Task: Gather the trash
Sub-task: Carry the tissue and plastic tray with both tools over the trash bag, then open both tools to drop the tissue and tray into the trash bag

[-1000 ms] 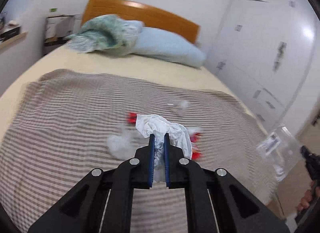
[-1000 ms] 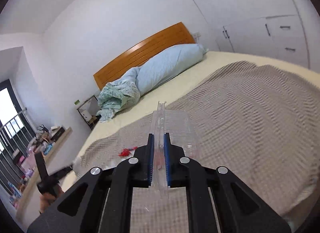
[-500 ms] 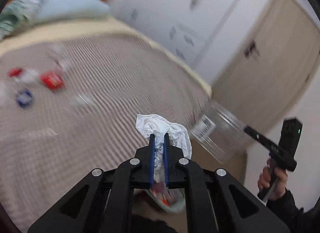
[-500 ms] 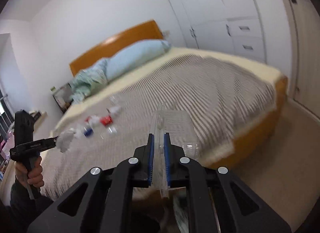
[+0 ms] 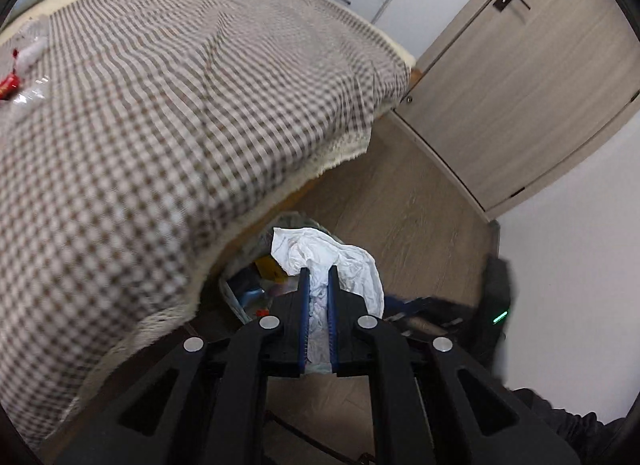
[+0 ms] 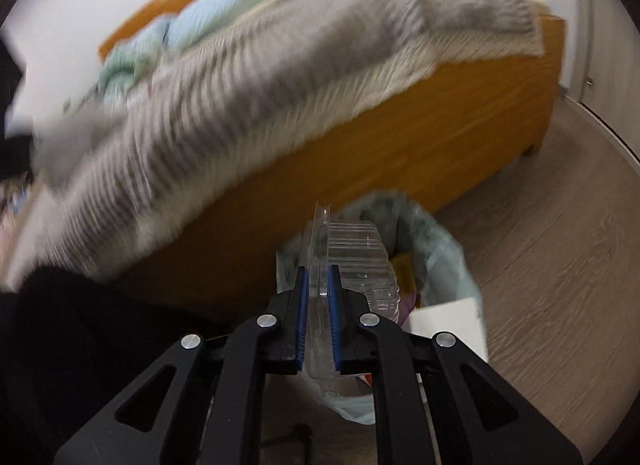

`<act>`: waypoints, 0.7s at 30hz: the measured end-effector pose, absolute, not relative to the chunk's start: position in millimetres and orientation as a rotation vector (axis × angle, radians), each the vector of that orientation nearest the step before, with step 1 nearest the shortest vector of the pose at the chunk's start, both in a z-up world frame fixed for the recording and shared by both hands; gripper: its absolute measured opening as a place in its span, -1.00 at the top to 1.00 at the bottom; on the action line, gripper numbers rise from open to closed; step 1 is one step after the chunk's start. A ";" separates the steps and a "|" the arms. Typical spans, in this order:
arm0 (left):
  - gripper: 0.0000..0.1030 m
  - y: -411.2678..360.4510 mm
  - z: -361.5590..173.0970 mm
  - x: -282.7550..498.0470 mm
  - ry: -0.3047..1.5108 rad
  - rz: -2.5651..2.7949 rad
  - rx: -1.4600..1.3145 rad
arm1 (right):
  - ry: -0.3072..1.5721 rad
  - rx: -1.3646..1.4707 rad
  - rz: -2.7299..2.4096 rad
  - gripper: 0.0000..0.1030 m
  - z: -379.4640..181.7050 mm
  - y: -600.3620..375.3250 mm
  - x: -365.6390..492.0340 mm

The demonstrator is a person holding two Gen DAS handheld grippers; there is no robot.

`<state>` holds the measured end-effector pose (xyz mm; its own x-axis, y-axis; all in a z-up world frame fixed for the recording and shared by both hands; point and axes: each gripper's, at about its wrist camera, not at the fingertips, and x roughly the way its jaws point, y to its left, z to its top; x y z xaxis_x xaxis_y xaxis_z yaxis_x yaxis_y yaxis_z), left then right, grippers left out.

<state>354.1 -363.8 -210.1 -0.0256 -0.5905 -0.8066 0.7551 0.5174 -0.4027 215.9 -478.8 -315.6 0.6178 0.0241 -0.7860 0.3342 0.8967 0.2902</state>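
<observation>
My left gripper [image 5: 316,271] is shut on a crumpled white tissue [image 5: 328,255] and hangs above a lined trash bin [image 5: 250,261] on the floor at the foot of the bed. In the right wrist view my right gripper [image 6: 317,271] is shut on the flange of a clear plastic clamshell container [image 6: 356,261], held over the same trash bin [image 6: 444,249] with its pale green liner. The bin holds several pieces of trash. The right gripper's black body [image 5: 496,289] shows at the right edge of the left wrist view.
The bed [image 5: 160,85] with a brown checked blanket fills the left; red and white scraps [image 5: 16,73] lie on it far left. Its orange wooden frame [image 6: 400,137] stands behind the bin. A wooden door [image 5: 520,77] and wood floor [image 6: 560,245] lie to the right.
Both grippers swung away from the bed top and dropped toward the floor, each keeping its grip. The trash bin has come into view under both of them.
</observation>
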 end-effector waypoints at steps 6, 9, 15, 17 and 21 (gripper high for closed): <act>0.90 -387.2 -237.7 353.7 1.247 -1.073 0.179 | 0.971 0.210 -0.097 0.80 -385.5 -441.4 227.7; 0.90 -398.8 -255.0 352.1 1.282 -1.067 0.192 | 1.035 0.212 -0.051 0.80 -428.1 -434.1 220.3; 0.90 -418.3 -284.0 345.3 1.336 -1.054 0.249 | 1.096 0.340 -0.073 0.54 -461.6 -455.5 193.6; 0.90 -426.2 -292.7 342.8 1.353 -1.057 0.281 | 1.105 0.354 -0.092 0.19 -461.9 -461.7 185.4; 0.90 -452.2 -319.6 343.0 1.401 -1.035 0.363 | 1.057 0.403 -0.090 0.09 -435.2 -468.6 174.4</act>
